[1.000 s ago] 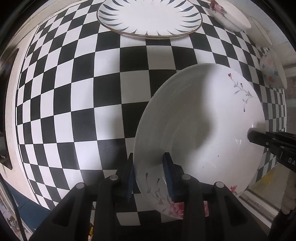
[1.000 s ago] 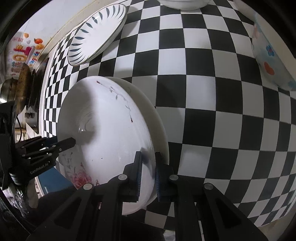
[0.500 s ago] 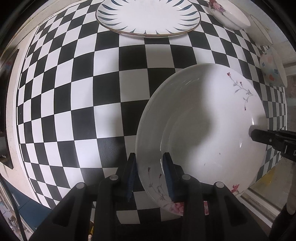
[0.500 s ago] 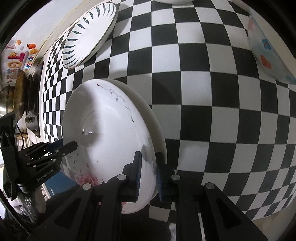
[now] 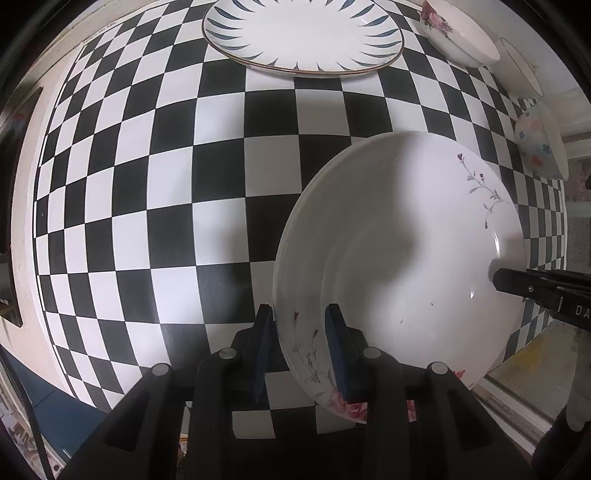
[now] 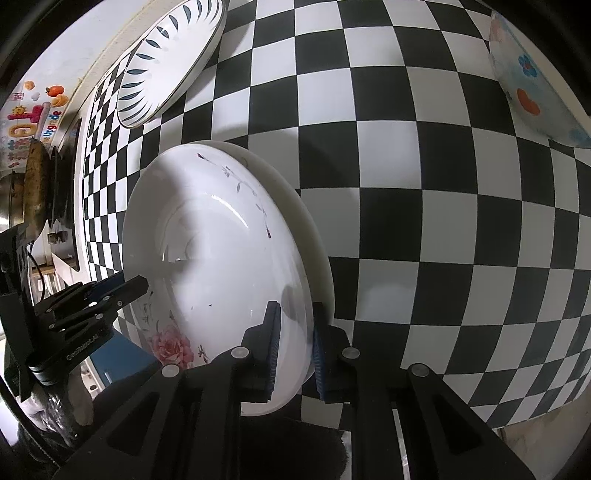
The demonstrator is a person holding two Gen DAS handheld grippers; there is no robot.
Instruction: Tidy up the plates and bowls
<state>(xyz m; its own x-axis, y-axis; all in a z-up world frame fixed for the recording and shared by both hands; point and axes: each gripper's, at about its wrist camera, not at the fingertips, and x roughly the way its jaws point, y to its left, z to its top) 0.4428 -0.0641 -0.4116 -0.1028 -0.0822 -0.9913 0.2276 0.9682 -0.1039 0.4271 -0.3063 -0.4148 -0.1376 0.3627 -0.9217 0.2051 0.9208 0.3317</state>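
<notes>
The left gripper (image 5: 301, 343) is clamped on the near rim of a white floral plate (image 5: 406, 258), one blue-padded finger under the rim and one inside the dish. The right gripper (image 6: 294, 345) pinches the opposite rim of the same plate (image 6: 221, 258); its black tip shows in the left wrist view at the plate's far right edge (image 5: 517, 284). In the right wrist view the plate looks doubled at its outer edge, as though a second white plate sits directly beneath it, rims aligned; whether it is one plate or two I cannot tell for certain.

The plate is glossy glazed ceramic, round and shallow, with a pink rose near the left gripper and a thin grey flowering sprig on the opposite side. Nothing lies in it apart from a few tiny dark specks. It is over a black-and-white checkered tablecloth (image 5: 184, 184).

Beyond the floral plate, well apart from it, lies a white plate with dark blue petal strokes and a thin gold rim (image 5: 303, 33), empty. To the right of that stands a white bowl with a pink flower print (image 5: 458, 33), and nearer the floral plate's right side a pale bowl with blue and orange flowers (image 5: 539, 147). Past the cloth's left edge in the right wrist view are colourful stickers on the wall (image 6: 29, 118).
</notes>
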